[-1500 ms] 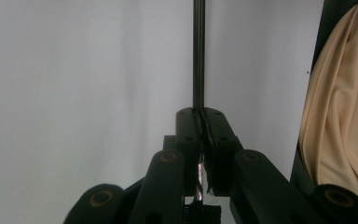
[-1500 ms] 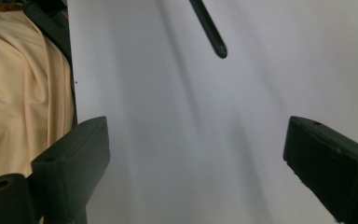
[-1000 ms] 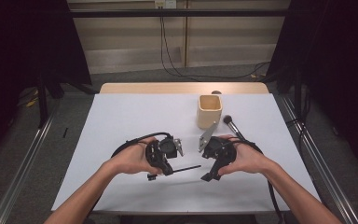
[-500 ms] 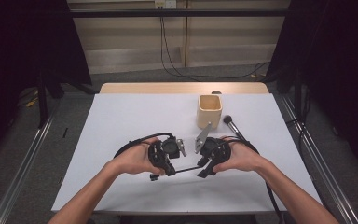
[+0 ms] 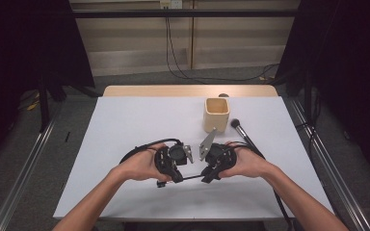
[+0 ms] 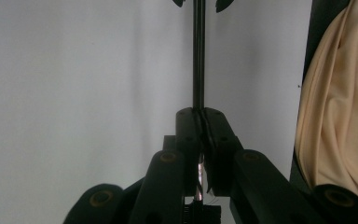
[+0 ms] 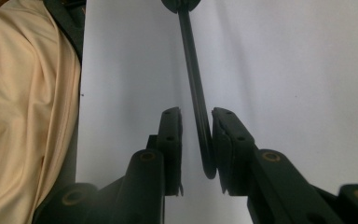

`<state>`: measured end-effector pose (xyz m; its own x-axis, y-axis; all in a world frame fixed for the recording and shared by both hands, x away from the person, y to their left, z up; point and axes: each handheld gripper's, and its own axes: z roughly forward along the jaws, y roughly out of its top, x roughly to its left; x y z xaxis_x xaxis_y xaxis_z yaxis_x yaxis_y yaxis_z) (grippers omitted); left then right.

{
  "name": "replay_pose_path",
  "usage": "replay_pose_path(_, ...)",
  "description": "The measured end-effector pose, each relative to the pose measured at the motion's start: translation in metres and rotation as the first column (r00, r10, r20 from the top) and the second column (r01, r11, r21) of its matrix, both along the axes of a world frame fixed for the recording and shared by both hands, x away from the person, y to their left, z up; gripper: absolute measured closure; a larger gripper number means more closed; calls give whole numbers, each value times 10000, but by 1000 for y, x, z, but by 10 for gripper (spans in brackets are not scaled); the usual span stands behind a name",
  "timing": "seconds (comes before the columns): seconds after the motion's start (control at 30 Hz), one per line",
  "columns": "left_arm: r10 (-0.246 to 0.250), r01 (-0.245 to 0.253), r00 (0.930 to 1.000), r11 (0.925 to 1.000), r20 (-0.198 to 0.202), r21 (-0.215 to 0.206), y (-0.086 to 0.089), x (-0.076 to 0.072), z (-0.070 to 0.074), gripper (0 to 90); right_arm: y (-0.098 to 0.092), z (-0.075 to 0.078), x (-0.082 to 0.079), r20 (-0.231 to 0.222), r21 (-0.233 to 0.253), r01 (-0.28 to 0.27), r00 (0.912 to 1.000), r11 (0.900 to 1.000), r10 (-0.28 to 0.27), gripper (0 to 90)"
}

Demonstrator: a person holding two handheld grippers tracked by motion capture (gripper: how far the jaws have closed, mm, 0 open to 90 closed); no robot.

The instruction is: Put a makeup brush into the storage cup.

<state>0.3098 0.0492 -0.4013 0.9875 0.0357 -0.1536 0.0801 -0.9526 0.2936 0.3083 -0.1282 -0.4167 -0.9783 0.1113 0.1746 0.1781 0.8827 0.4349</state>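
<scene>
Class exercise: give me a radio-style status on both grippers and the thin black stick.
Left gripper shut on thin black stick. Right gripper open around its other end. Wooden cup, brush beyond, clear.

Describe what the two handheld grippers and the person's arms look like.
Both the left gripper and the right gripper are black, with a grey three-cornered plate on top and black cable trailing back. Their fingers are flat black blocks on linkage arms with brass-coloured pivots. The forearms are bare, no sleeves visible.

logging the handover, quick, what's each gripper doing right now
Left gripper: closed on the thin black rod-like handle.
Right gripper: open, jaws either side of the same handle's rounded end, not clamped.
</scene>
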Motion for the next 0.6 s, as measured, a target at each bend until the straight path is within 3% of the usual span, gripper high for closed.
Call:
replay_pose_path(0.23,-75,75,10000,9997,39,-236,2,-2,1,857,5,-2,-1,213,7,-229,9995,9997,229,813)
replay_pose_path(0.6,-154,156,9999,9982,45,-586,8,-3,3,850,3,-4,-2,-89,244,-455,9989,9987,457,859)
